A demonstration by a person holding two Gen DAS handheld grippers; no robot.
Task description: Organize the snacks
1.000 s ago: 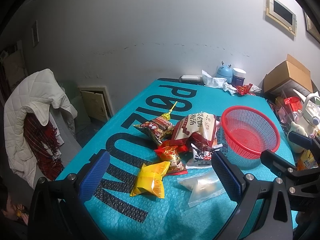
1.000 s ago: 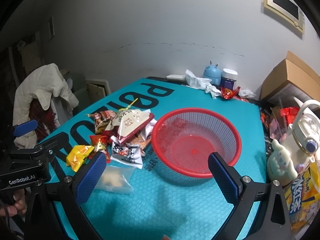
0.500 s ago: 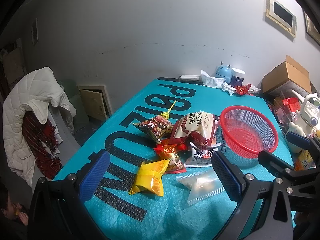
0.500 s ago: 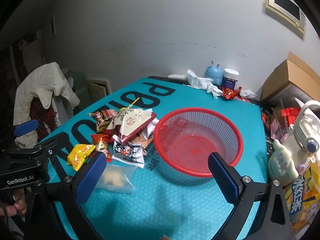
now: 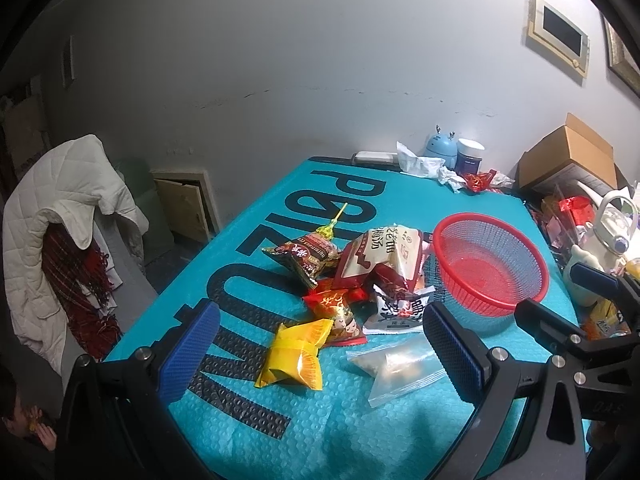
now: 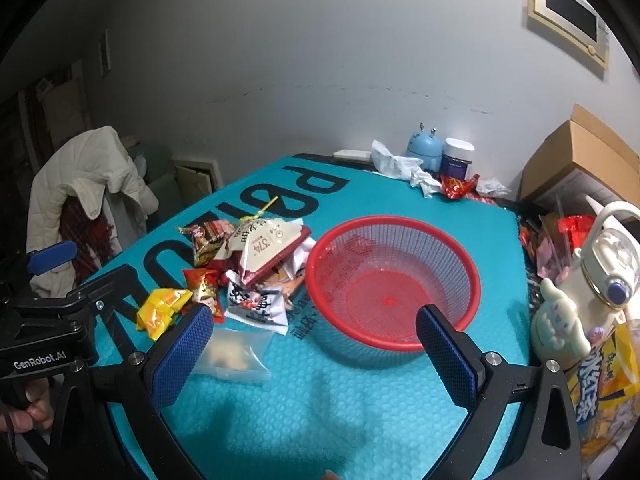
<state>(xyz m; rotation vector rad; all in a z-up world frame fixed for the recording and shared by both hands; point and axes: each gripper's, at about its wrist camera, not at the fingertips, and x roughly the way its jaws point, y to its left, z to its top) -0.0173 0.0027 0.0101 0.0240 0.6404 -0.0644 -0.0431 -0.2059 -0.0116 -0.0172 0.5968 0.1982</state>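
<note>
Both the left gripper (image 5: 320, 350) and the right gripper (image 6: 314, 350) hover with jaws spread wide, empty. Crinkly foil snack packets (image 5: 356, 276) lie heaped beside a round red mesh basket (image 6: 394, 280) on the bubbled teal mat (image 6: 320, 408).

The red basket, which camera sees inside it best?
The right wrist view: the red basket sits centred, its empty bottom fully visible. In the left wrist view it sits off to the right, more edge-on.

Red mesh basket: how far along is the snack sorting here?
Nothing is sorted yet: the round red mesh plastic basket holds nothing. Neither the left tool nor the right tool holds anything; both are open above the table. The yellow packet, clear zip bag and piled wrappers remain outside it.
</note>
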